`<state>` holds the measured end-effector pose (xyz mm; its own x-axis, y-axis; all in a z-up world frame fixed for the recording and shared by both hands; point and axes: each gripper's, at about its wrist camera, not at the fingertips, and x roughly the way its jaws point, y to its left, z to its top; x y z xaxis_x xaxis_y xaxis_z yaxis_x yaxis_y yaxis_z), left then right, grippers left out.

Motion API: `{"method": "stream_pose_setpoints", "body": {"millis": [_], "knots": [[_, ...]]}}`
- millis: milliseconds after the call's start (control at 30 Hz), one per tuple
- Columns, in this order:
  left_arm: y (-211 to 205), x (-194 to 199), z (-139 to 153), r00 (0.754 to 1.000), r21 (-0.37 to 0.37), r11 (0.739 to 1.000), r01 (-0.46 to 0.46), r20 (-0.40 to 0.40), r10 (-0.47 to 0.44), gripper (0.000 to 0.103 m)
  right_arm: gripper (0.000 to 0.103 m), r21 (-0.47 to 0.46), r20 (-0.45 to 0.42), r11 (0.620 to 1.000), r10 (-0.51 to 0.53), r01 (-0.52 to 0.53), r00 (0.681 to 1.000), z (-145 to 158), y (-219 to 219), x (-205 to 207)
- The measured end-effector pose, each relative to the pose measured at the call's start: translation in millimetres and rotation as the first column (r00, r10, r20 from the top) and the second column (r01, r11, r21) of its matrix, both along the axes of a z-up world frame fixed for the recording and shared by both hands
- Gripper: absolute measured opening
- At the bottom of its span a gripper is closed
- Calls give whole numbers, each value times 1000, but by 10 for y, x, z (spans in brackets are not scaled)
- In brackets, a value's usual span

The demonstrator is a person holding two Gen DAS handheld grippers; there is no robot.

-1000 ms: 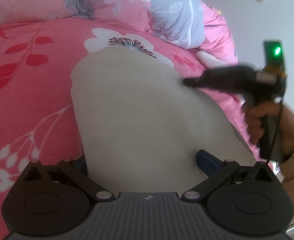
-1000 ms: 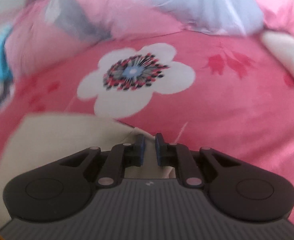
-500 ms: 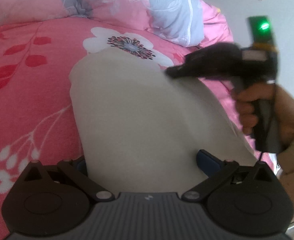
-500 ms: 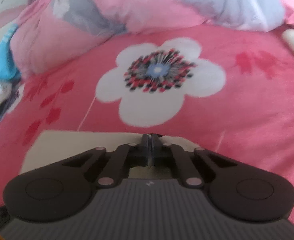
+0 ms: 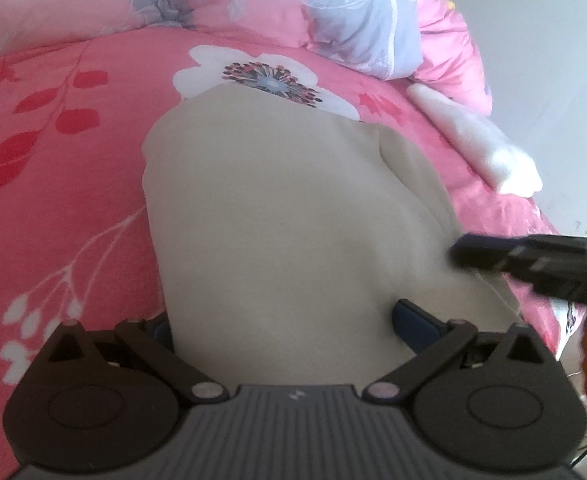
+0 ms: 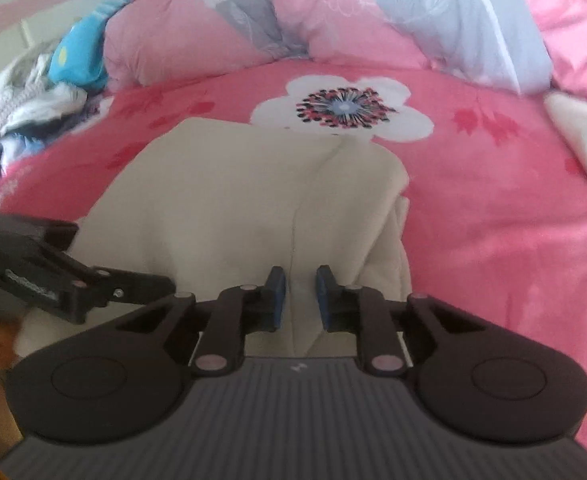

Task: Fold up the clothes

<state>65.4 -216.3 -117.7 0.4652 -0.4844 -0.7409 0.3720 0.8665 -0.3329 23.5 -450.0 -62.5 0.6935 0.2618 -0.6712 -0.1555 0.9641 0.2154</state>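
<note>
A cream garment point(image 5: 285, 216) lies flat on a pink floral bedspread point(image 5: 61, 184), its right side folded over with a soft ridge. The left gripper point(image 5: 285, 328) is spread wide, straddling the near edge. Only the right wrist view shows a heap of clothes point(image 6: 41, 92) at far left, and the right gripper point(image 6: 299, 300) released, fingers slightly parted over a seam. No writing is legible.

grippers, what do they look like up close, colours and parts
Both match: a grey ribbed body with a small pale logo, two round black discs, and black linkage arms with pale pinkish pivot pins. The left gripper and the right gripper both carry dark blue pads on their fingers. A thin dark cable shows at the left view's lower right edge. No sleeve is visible.
</note>
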Motion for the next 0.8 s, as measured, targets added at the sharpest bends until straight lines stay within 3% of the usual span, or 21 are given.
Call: {"method": "stream_pose_setpoints", "body": {"millis": [33, 100, 167, 233, 300, 433, 733, 800], "knots": [[-1, 1, 3, 1000, 2, 1000, -1, -3, 1, 103, 47, 46, 16, 998, -46, 45, 999, 35, -99, -17], [-8, 0, 6, 1000, 6, 1000, -4, -4, 4, 103, 65, 153, 32, 979, -142, 135, 989, 38, -381, -35], [-12, -4, 6, 1000, 8, 1000, -6, -4, 6, 103, 68, 281, -52, 937, -203, 209, 978, -112, -672, 33], [-14, -7, 4, 1000, 8, 1000, -6, -4, 6, 103, 74, 425, -205, 854, -231, 299, 951, -390, -929, 104], [-14, -8, 1, 1000, 9, 1000, -6, -3, 6, 103, 74, 504, -284, 789, -233, 352, 930, -611, -1043, 93], [-2, -13, -2, 1000, 9, 1000, -5, -3, 5, 103, 80, 547, -279, 773, -192, 320, 941, -670, -1025, 82], [2, -8, -7, 1000, 6, 1000, -3, -5, 3, 103, 80, 634, -255, 734, -98, 243, 962, -777, -972, 58], [2, -8, -10, 1000, 5, 1000, -2, -6, 2, 103, 82, 633, -252, 746, -52, 205, 966, -766, -901, 61]]}}
